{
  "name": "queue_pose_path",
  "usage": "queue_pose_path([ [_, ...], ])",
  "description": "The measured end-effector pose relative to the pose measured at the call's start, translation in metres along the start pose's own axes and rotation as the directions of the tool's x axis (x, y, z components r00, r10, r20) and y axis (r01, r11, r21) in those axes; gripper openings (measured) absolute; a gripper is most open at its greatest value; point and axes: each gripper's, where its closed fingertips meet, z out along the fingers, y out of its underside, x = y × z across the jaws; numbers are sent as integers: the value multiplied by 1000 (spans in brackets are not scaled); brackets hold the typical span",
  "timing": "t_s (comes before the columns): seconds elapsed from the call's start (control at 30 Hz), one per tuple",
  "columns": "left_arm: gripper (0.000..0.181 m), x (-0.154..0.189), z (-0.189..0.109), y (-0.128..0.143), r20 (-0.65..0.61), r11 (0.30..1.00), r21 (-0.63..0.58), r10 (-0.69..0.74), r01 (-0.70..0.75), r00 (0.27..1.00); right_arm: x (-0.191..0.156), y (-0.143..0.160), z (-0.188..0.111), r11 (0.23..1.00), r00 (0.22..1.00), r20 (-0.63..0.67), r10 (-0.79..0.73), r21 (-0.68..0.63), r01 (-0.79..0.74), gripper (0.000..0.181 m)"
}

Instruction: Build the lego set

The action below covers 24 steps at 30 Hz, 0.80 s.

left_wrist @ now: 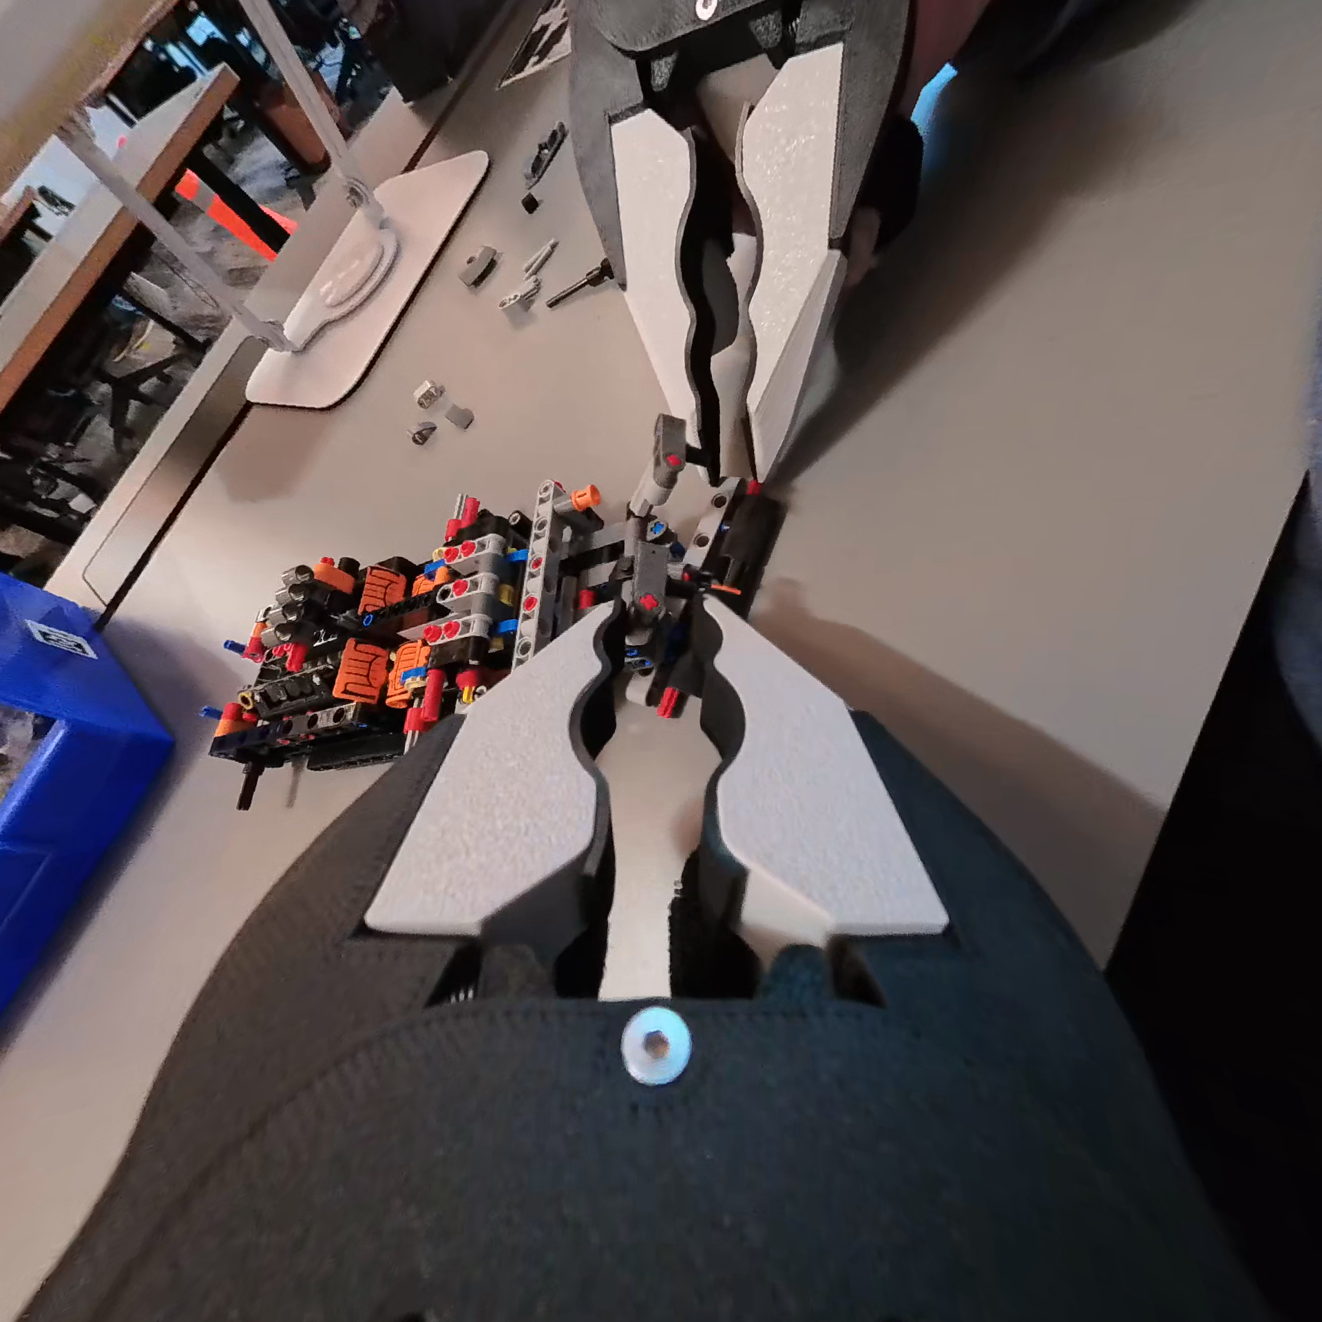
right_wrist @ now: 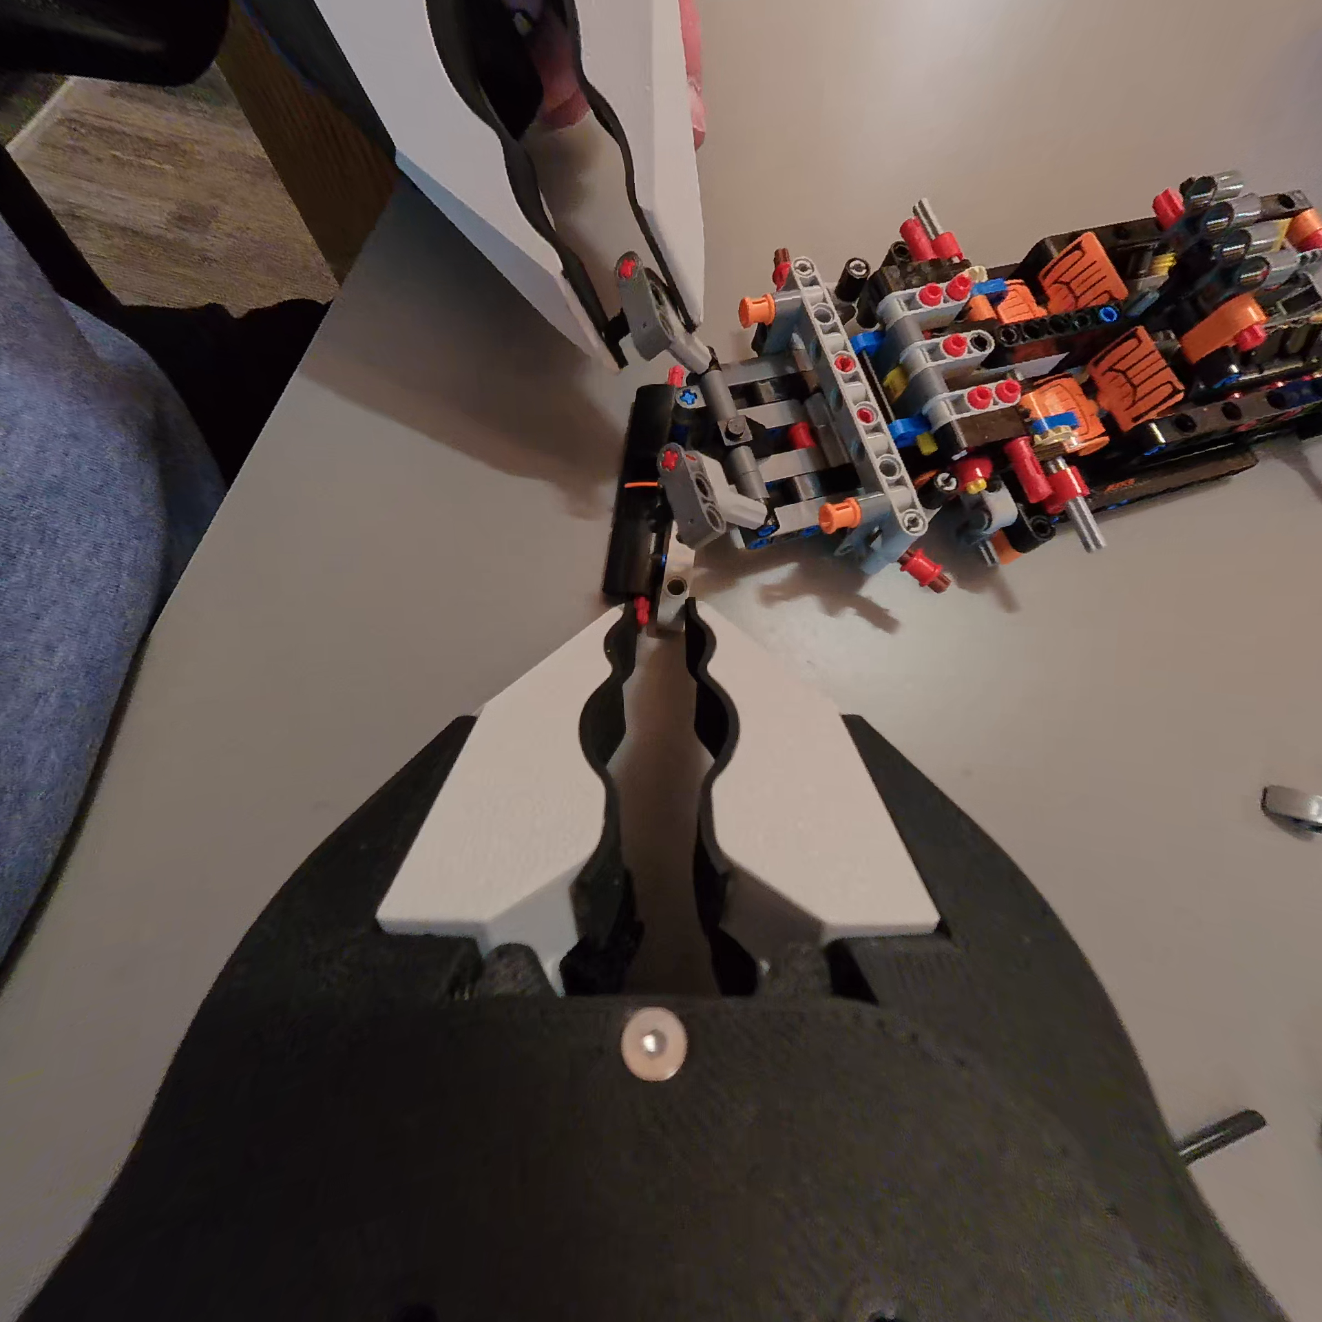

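The lego model (left_wrist: pixel 400 644), a black, grey and orange chassis with red pins, lies on the grey table (left_wrist: pixel 1001 501); it also shows in the right wrist view (right_wrist: pixel 1001 400). My left gripper (left_wrist: pixel 651 608) is shut on a grey lever arm (left_wrist: pixel 647 604) at the model's near end. The right wrist view shows it from the other side (right_wrist: pixel 644 336), holding that arm (right_wrist: pixel 647 307). My right gripper (right_wrist: pixel 662 615) is shut on the end of a grey beam (right_wrist: pixel 672 592) beside a black bar (right_wrist: pixel 637 501). It reaches in from the top of the left wrist view (left_wrist: pixel 730 472). A second grey lever arm (right_wrist: pixel 704 493) stands free.
A blue bin (left_wrist: pixel 71 751) sits at the left. Loose grey pieces (left_wrist: pixel 436 411) and more small parts (left_wrist: pixel 529 279) lie beyond the model, by a white stand base (left_wrist: pixel 372 272). A grey piece (right_wrist: pixel 1291 819) and a black pin (right_wrist: pixel 1216 1137) lie at the right. The table edge (right_wrist: pixel 236 501) borders a person's leg. My hands' fingertips stand some 7 cm from each other.
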Motion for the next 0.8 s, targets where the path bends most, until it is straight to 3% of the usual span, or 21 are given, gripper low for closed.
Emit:
queue_pose_path([
  [0.03,15,-1,-1,-1,1,1000,5,-8,8,1000,1,0,-1,1000,1000,4,-1,-1,1,10],
  [0.43,15,-11,-6,-9,-4,995,47,-90,90,996,11,2,-1,999,994,100,-46,1,46,10],
  [0.8,15,-10,-6,-10,1,997,42,-69,69,998,15,1,0,990,965,220,-144,17,143,10],
])
